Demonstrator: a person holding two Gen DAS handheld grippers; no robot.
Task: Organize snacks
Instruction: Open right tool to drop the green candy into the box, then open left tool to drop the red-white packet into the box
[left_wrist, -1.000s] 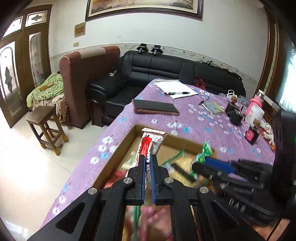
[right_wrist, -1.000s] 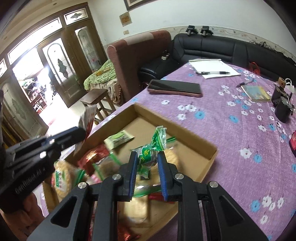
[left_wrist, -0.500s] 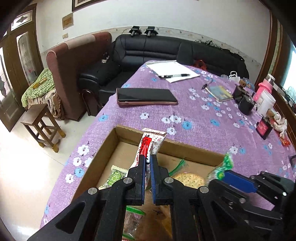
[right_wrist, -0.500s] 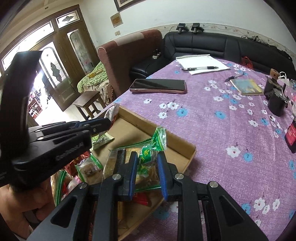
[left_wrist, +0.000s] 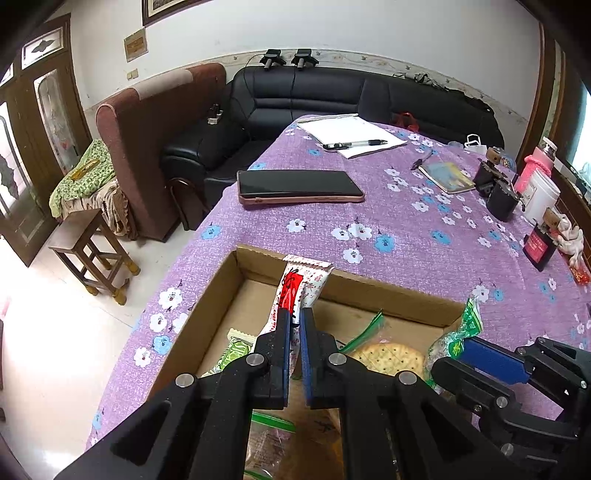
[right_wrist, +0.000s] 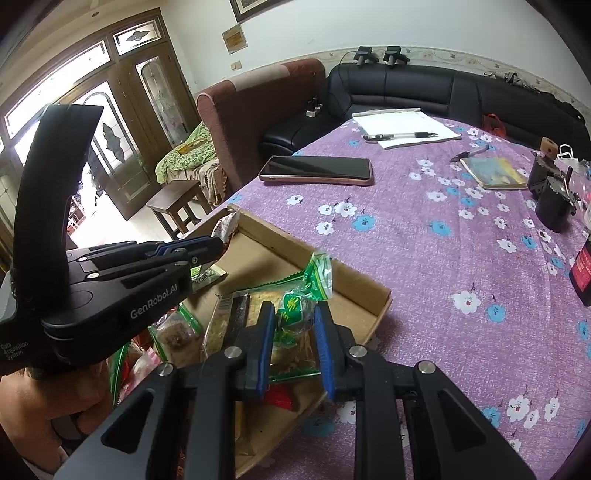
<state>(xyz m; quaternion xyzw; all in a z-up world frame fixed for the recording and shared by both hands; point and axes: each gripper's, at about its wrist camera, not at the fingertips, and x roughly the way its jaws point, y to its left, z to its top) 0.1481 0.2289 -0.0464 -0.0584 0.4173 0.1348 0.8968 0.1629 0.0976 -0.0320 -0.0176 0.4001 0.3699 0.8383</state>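
An open cardboard box (left_wrist: 388, 293) (right_wrist: 347, 275) of snacks sits on the purple flowered tablecloth. My left gripper (left_wrist: 294, 317) is shut on a red-and-white snack packet (left_wrist: 301, 282), which it holds upright over the box's far left corner. In the right wrist view that gripper (right_wrist: 218, 245) shows at the left with the packet (right_wrist: 227, 227) sticking out. My right gripper (right_wrist: 295, 314) is shut on a green-wrapped snack (right_wrist: 306, 288) above the box's right side. Round crackers (left_wrist: 391, 356) and a green packet (left_wrist: 236, 349) lie inside the box.
A dark phone in a pink case (left_wrist: 299, 184) lies beyond the box. Farther back lie a notepad with a pen (left_wrist: 351, 134) and a small book (left_wrist: 448, 177). Black holders (left_wrist: 498, 195), a white jar (left_wrist: 541, 192) and a red card (left_wrist: 539, 245) stand at the right. The table edge drops to the floor on the left.
My left gripper has carried the red-and-white packet forward and down, toward the box's far left corner. The right gripper keeps hold of the green snack and has barely moved.
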